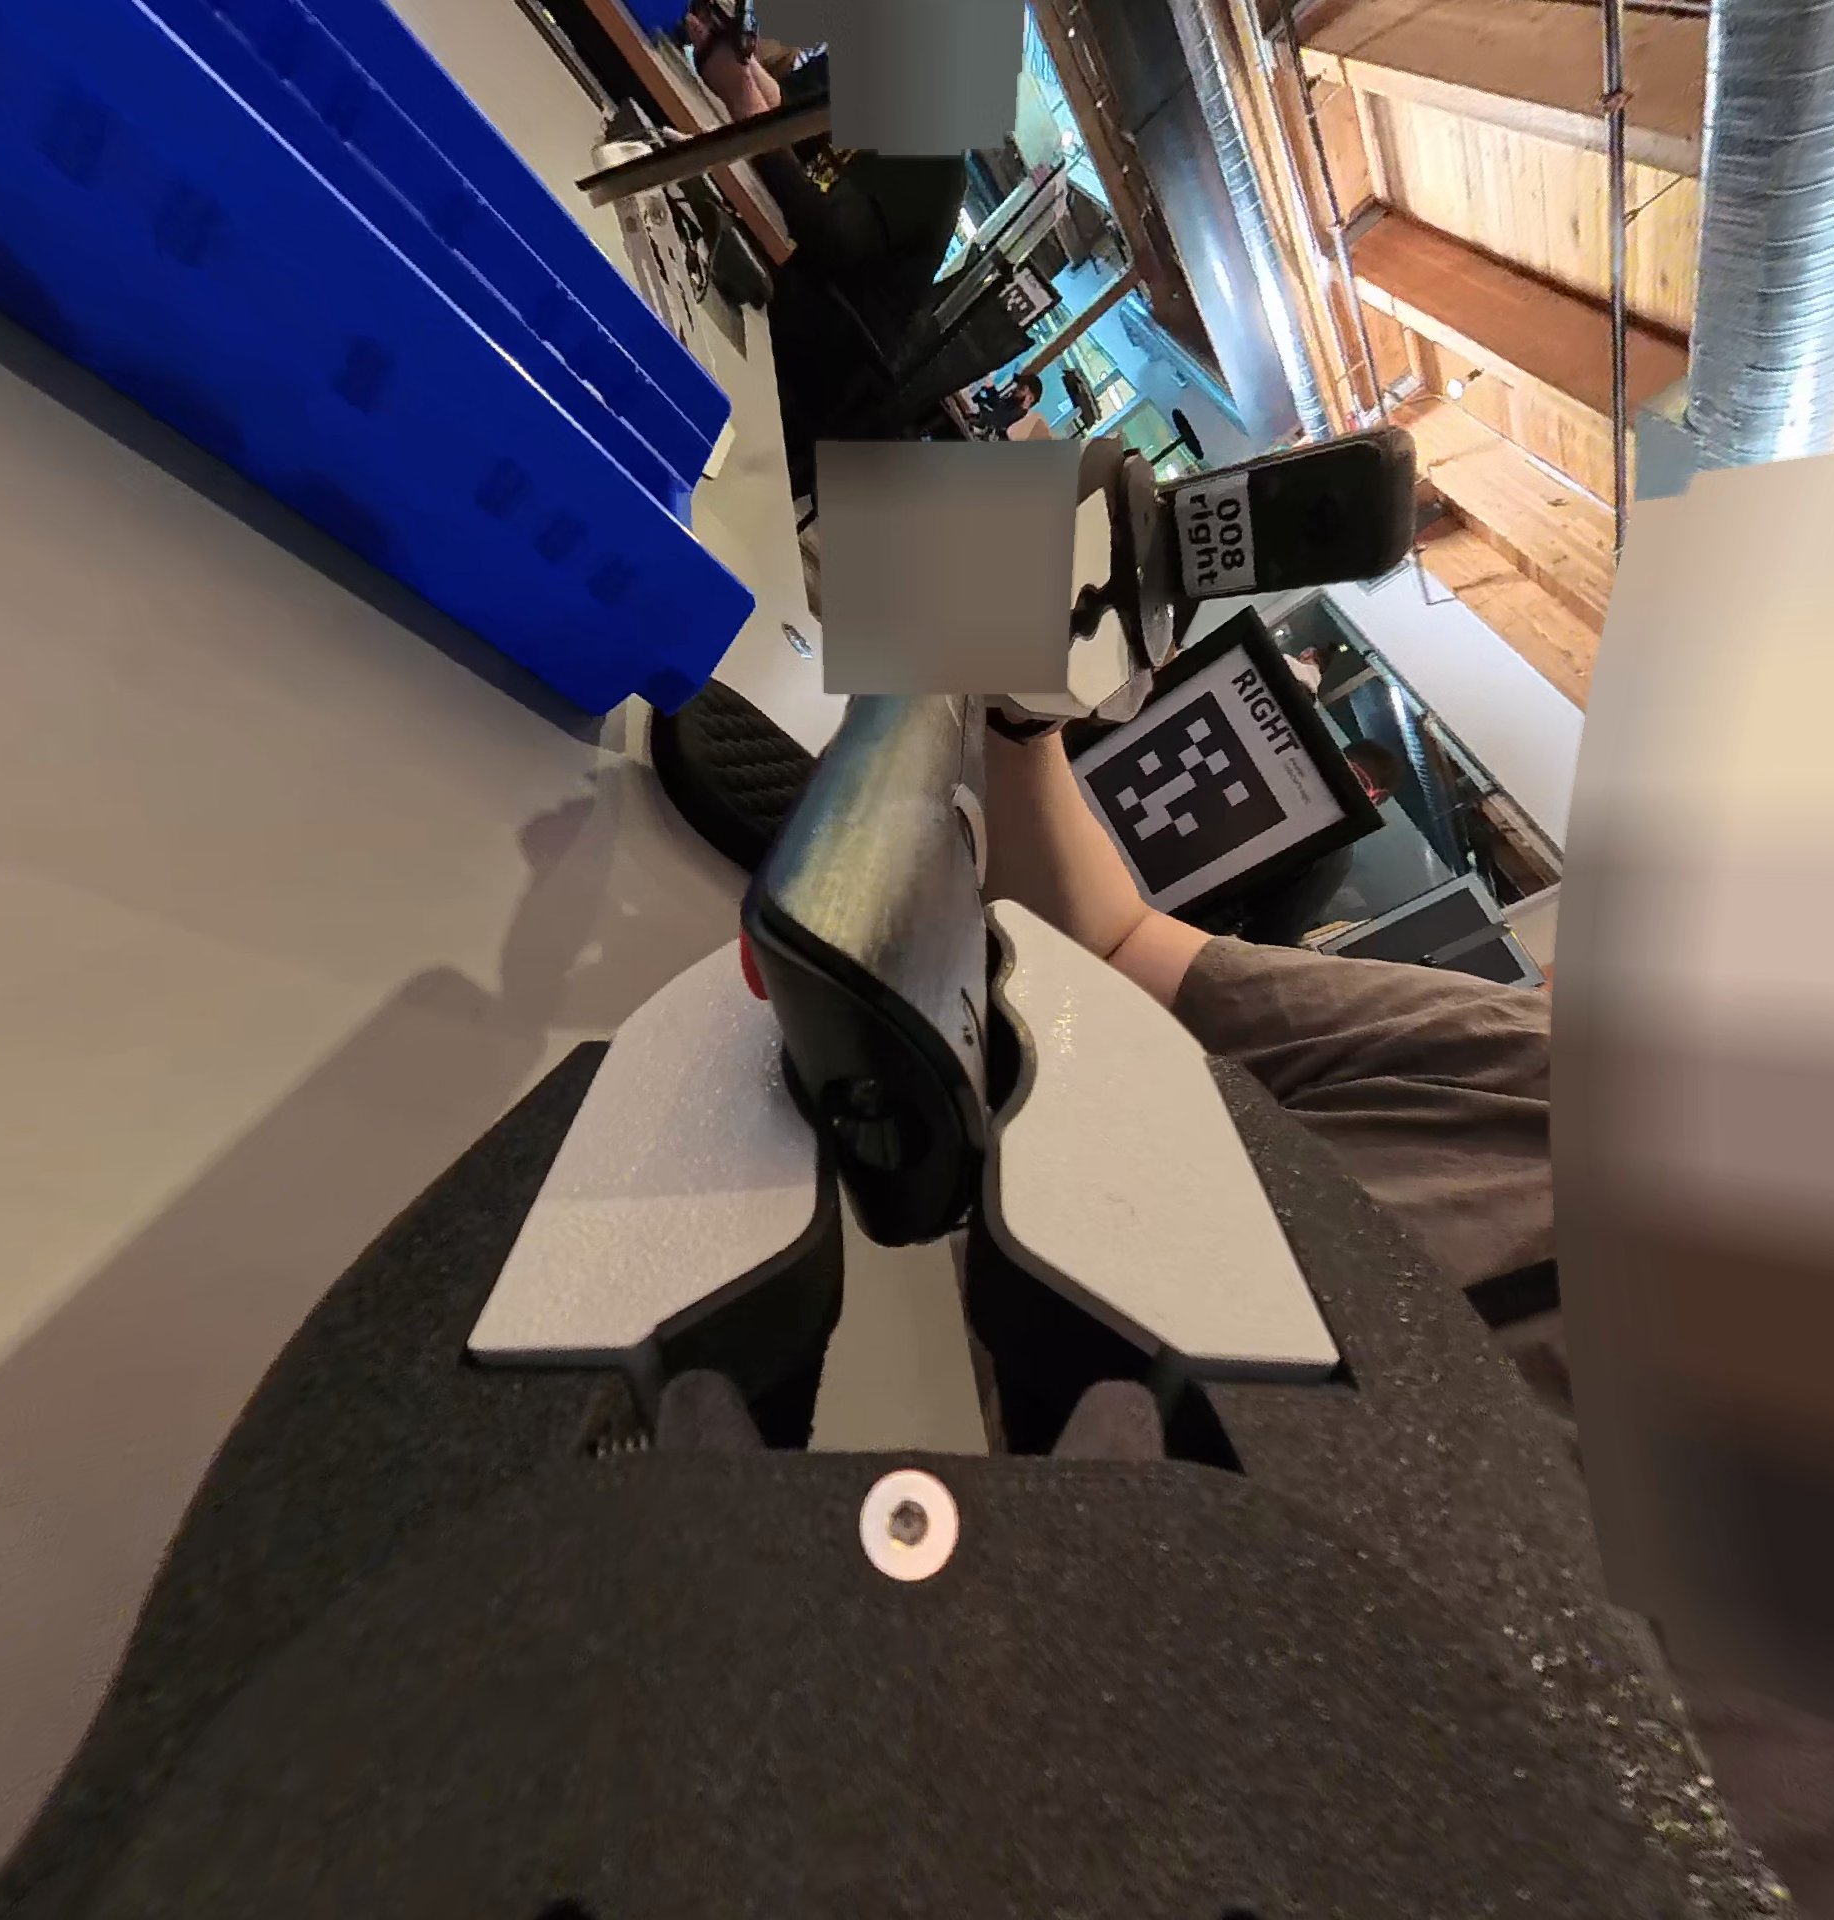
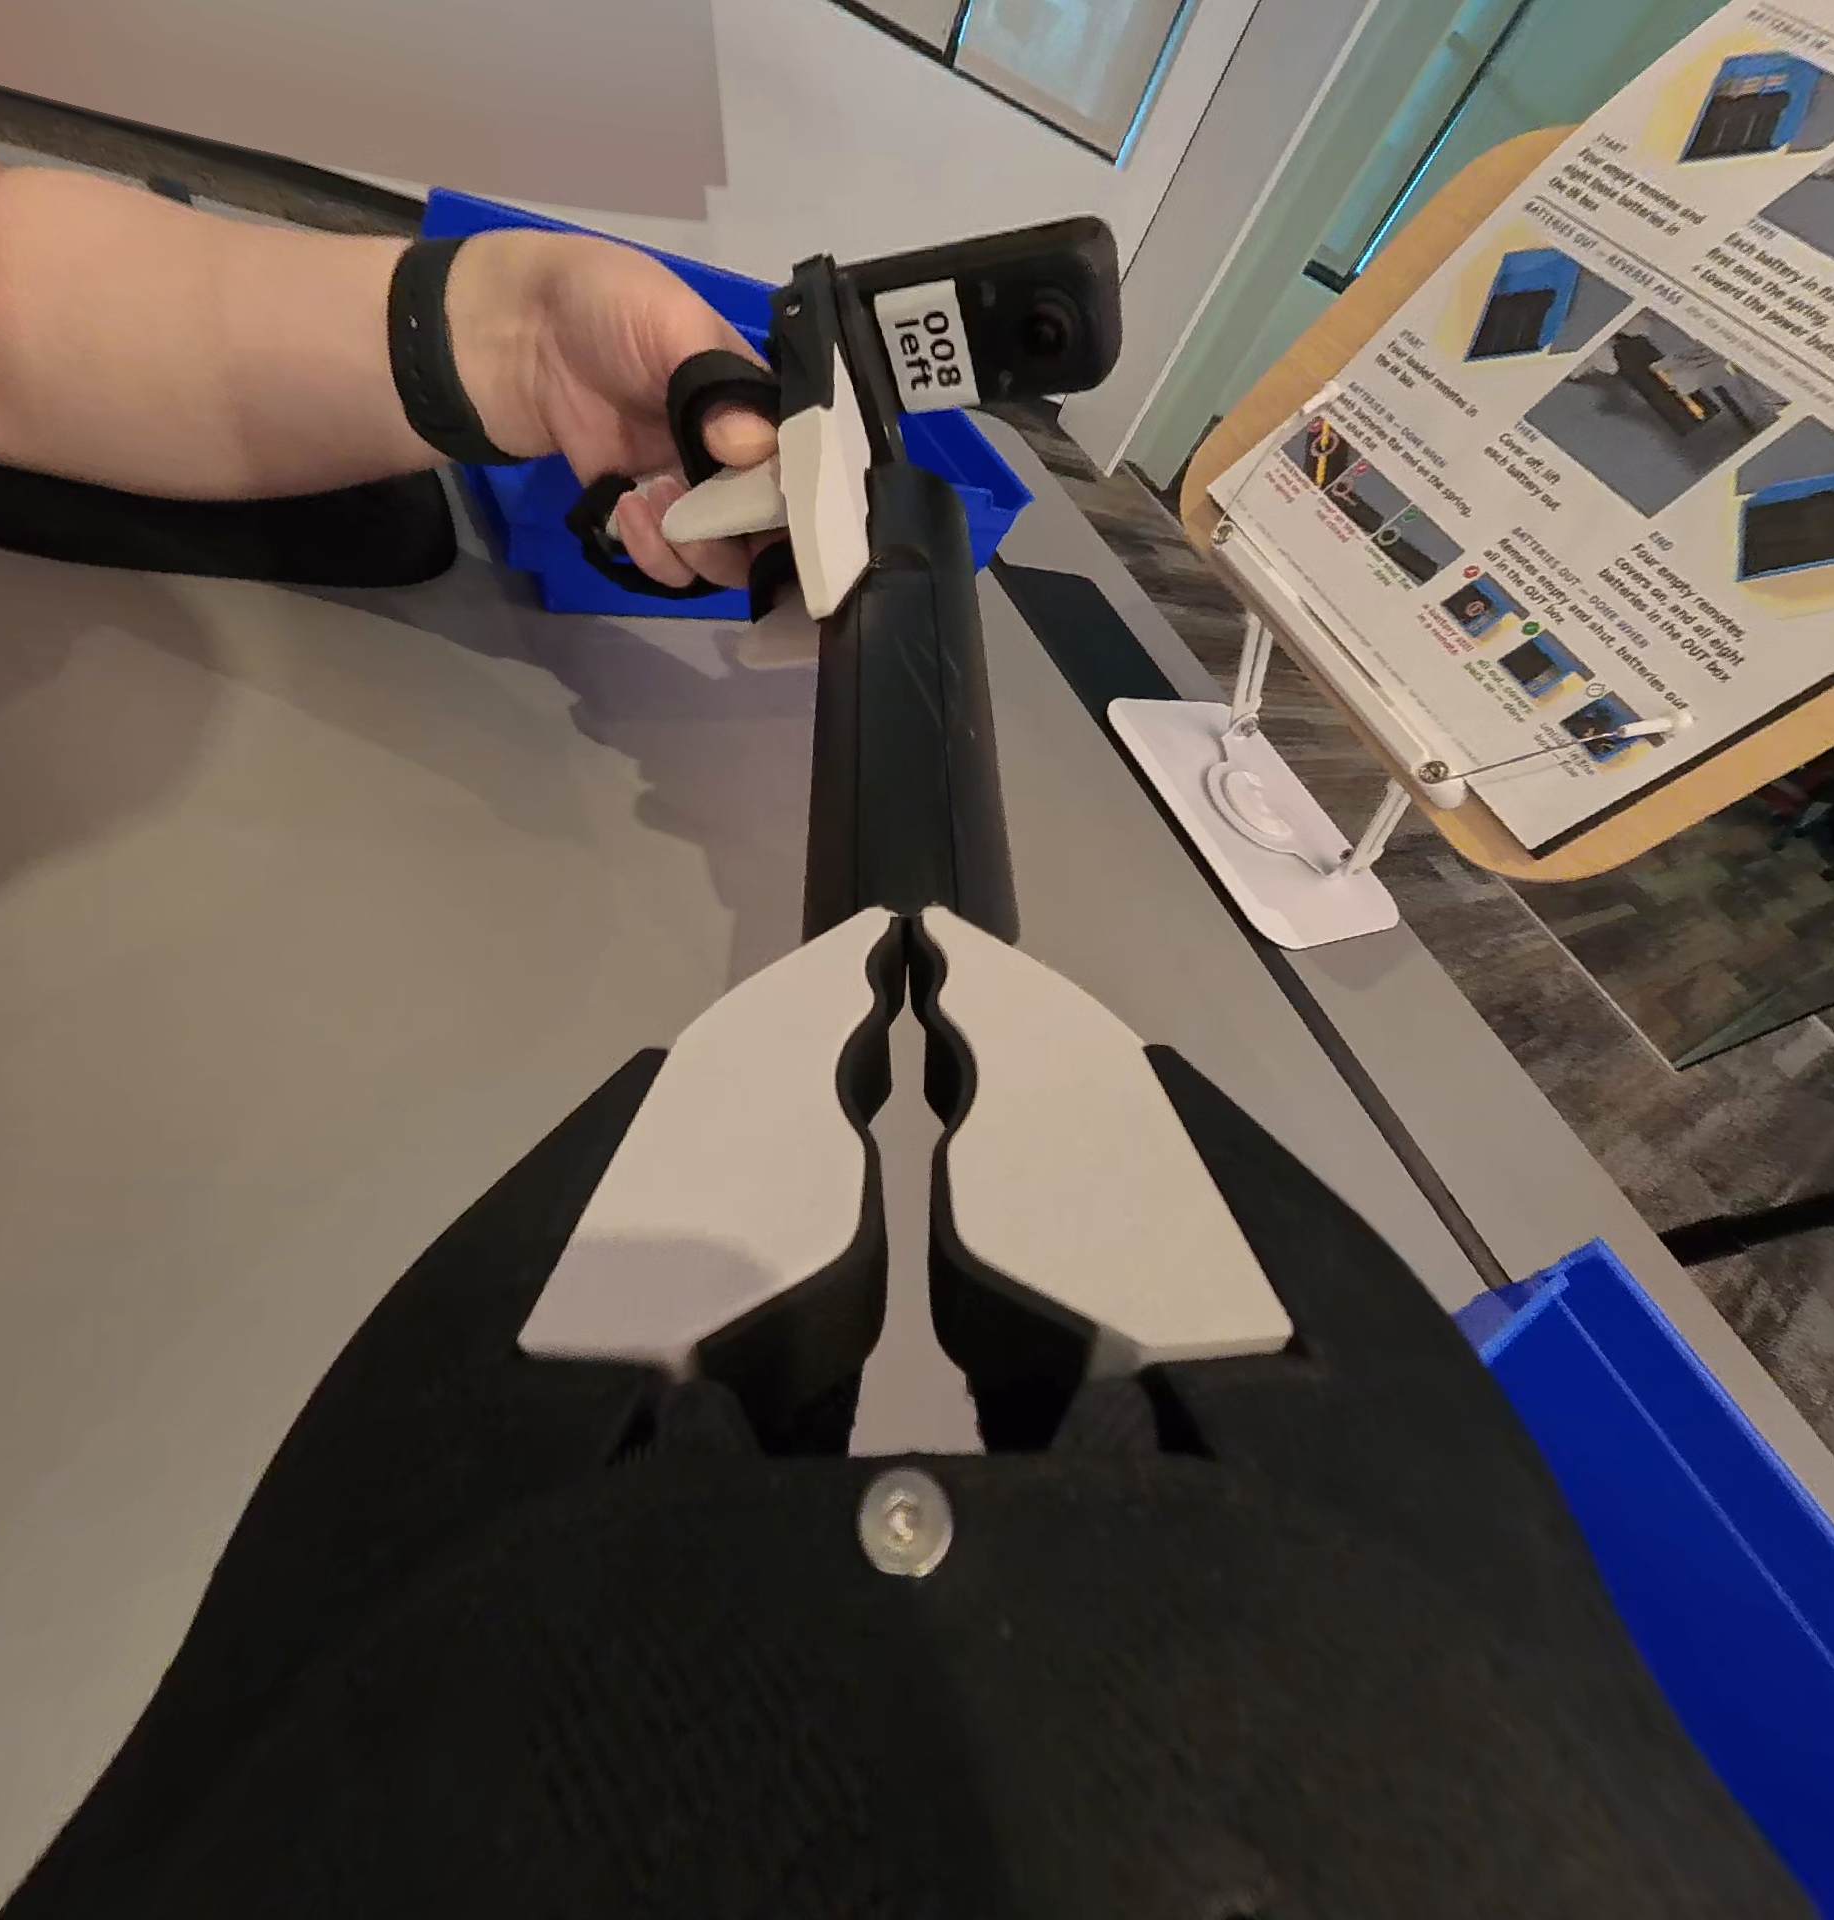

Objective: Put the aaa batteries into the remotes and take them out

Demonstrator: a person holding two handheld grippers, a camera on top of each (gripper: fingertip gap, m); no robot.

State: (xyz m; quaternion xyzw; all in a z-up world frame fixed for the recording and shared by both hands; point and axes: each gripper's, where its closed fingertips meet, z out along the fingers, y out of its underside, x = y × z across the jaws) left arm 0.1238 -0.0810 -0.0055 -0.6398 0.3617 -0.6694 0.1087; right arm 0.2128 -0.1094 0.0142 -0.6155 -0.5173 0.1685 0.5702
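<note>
Left tongs [image 1: 897,1049] clamp one end of the remote [image 1: 882,873], right tongs [image 2: 908,935] the other; light, rigid, smooth-cased, so it could slip from end grips.

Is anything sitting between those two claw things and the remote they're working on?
Nothing visible does. The left gripper is already clamped on one end of the black remote, and the right gripper has its closed fingertips at the other end. The remote spans the two, held above the grey table.
</note>
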